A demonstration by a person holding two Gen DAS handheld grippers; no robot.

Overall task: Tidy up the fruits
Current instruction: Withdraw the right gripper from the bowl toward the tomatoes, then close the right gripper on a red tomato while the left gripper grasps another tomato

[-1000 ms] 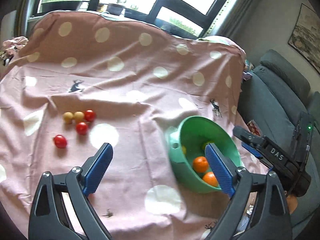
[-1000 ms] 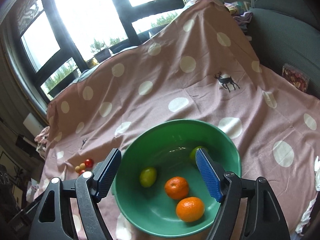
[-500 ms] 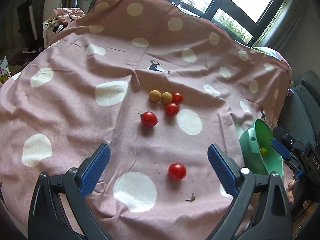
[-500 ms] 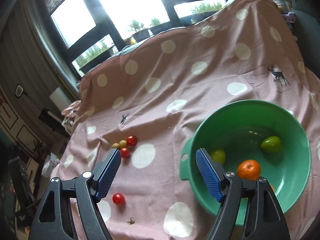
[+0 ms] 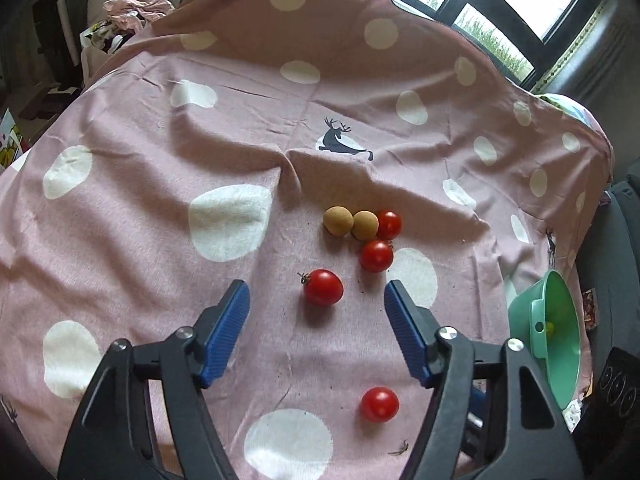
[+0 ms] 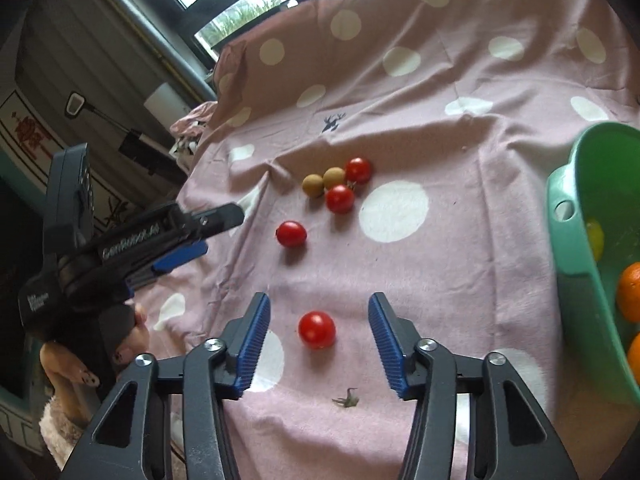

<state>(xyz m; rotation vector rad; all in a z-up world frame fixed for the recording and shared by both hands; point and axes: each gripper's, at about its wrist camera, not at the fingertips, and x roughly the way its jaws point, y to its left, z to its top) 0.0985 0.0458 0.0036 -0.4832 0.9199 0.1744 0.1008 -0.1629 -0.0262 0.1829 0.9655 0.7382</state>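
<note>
On a pink spotted cloth [image 5: 140, 264], six small fruits lying loose.

Left tongs [image 5: 316, 286]: apart and closing, with the stem tomato [image 5: 323, 287] between the blue pads but not touched yet. White writing along the side of these tongs in the right view, likely "GenRobot.AI". Another small label nearer the hand, too small to read.

Just past that, farther off: two brown fruits [image 5: 352, 222] side by side, touching, and two more red tomatoes [image 5: 382, 240] close against them on the right.

Nearer and more to the right: the near tomato [image 6: 317, 329], alone on the cloth, a dry bit of stem [image 6: 346, 400] near it. Right tongs [image 6: 318, 298]: apart and closing as well, this tomato between the pads, still free.

Far right: a green bowl [image 6: 576, 240] with oranges [image 6: 631, 292] and a yellow-green fruit [image 6: 595, 236] inside. Probably the home for the rest.

About the tomatoes: likely light, round and smooth, with thin skin. Easy to squash, easy to roll away on soft cloth. Best to pinch across the fat middle, gently, and only just enough to lift.
</note>
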